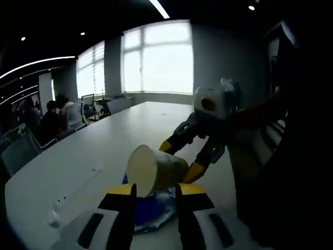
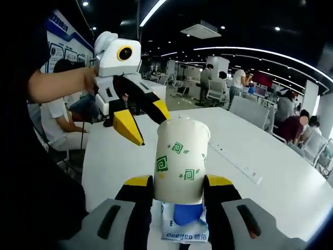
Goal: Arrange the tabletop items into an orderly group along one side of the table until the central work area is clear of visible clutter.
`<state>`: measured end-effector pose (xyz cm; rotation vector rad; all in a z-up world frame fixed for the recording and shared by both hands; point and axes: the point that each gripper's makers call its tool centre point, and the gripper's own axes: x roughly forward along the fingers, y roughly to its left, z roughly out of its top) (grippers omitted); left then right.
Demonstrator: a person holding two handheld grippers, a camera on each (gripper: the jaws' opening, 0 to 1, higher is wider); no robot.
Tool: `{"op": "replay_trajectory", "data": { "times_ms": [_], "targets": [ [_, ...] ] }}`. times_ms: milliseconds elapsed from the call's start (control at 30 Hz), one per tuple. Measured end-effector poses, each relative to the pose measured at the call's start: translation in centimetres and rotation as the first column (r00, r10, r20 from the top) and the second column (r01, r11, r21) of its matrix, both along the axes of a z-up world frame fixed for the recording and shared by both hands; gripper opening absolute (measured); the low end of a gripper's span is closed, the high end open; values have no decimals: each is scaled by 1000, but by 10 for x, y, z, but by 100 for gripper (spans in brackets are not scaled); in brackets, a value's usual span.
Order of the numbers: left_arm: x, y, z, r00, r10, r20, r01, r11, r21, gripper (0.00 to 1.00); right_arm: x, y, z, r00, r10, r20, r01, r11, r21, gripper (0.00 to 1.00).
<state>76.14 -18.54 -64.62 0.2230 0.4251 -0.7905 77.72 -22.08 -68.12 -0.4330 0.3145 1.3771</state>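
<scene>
A white paper cup (image 2: 179, 156) with green leaf prints stands upright between my right gripper's (image 2: 179, 181) jaws, which are shut on its lower part. In the left gripper view the same cup (image 1: 156, 169) appears tilted, bottom toward me, with the right gripper (image 1: 180, 159) clamped on it from the right. Under the cup, a blue and white tissue packet (image 2: 184, 224) lies flat on the white table (image 2: 281, 182). My left gripper (image 1: 156, 188) is open just short of the cup, above the packet (image 1: 151, 211). From the right gripper view, the left gripper (image 2: 148, 127) hangs open beyond the cup, holding nothing.
A long white power strip (image 2: 237, 159) runs along the table, seen also as a strip (image 1: 78, 190) on the left. Seated people and office chairs (image 2: 250, 109) ring the far table edges. A person's sleeve (image 1: 291, 156) crowds the right side.
</scene>
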Motion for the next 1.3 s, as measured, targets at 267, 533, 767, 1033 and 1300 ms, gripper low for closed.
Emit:
{"op": "replay_trajectory", "data": {
  "times_ms": [267, 533, 767, 1033, 1300],
  "targets": [
    [-5, -13, 5, 996, -91, -2, 91, 995, 32, 10, -10, -3, 9, 1000, 22, -4, -22, 999, 26, 34],
    [-11, -21, 4, 987, -158, -6, 158, 986, 56, 7, -13, -8, 9, 999, 41, 13, -42, 999, 21, 34],
    [-17, -26, 6, 981, -191, -13, 192, 980, 60, 4, -16, -11, 6, 999, 52, 17, -52, 999, 11, 34],
    [-28, -38, 6, 967, -252, -41, 255, 964, 77, 0, -18, -13, 0, 998, 56, 21, -55, 998, -14, 34],
    [-26, -38, 6, 963, -262, -59, 266, 961, 80, 0, -15, -18, -5, 1000, -2, -14, 1, 1000, -13, 36]
  ]
}}
